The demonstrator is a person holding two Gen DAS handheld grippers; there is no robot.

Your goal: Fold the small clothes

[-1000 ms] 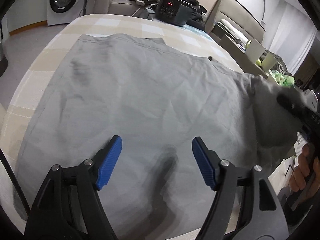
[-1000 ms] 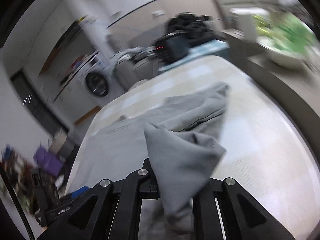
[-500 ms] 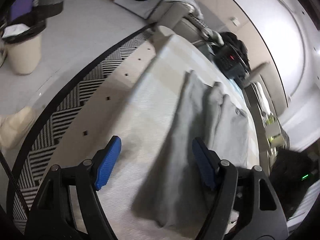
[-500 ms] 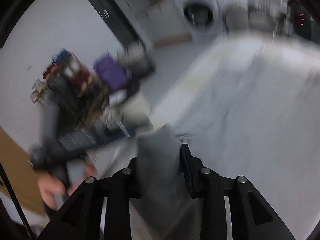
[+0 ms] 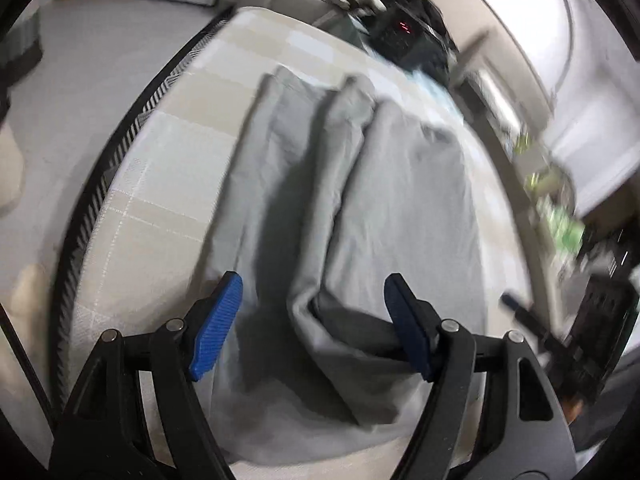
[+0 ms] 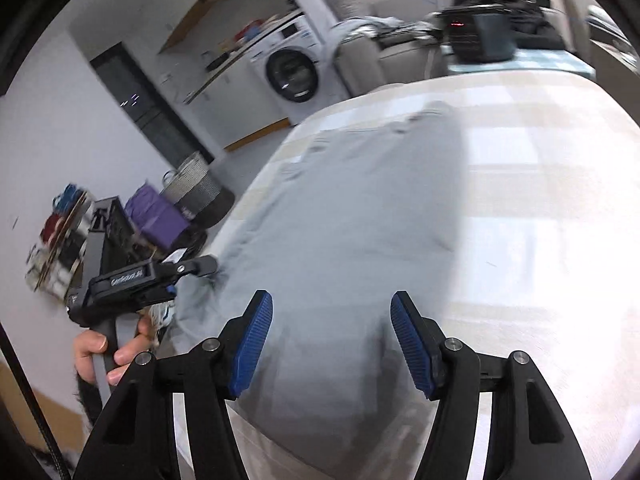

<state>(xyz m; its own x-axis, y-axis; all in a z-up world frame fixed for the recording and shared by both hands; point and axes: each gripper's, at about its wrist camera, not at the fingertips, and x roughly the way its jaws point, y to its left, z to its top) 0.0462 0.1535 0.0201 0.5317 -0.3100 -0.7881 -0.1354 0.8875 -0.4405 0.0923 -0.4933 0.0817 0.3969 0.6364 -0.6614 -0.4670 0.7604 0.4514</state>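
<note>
**Both Grippers Spread Wide Over Folded Grey Garment**

While the grey garment (image 5: 400, 200) lies on the checked cream table cover (image 5: 168, 184), both grippers are seen with their jaws set wide apart and nothing clamped between them.

Left gripper (image 5: 312, 320): the blue pads (image 5: 218, 312) are held far apart above the near end of the garment. A raised fold of cloth is seen between the pads, running toward the right-hand pad; whether that pad touches the cloth cannot be told, as the fold passes behind it. In this view the garment is shown folded lengthwise, with one panel laid over another and a ridge between them.

Right gripper (image 6: 332, 340): its fingers (image 6: 252, 340) are likewise spread wide, above the near edge of the garment (image 6: 360, 208). No cloth is gripped; contact with the fabric cannot be confirmed.

In the right wrist view the left gripper (image 6: 208, 266) is seen at the garment's left edge, held in the person's left hand (image 6: 104, 354), its tip at or just beside the cloth.

Noted in the surroundings are a washing machine (image 6: 292, 72), a woven basket (image 6: 192, 188) on the floor, and a black appliance with a red display (image 5: 400, 32) beyond the far end of the table. Both views are blurred.
</note>
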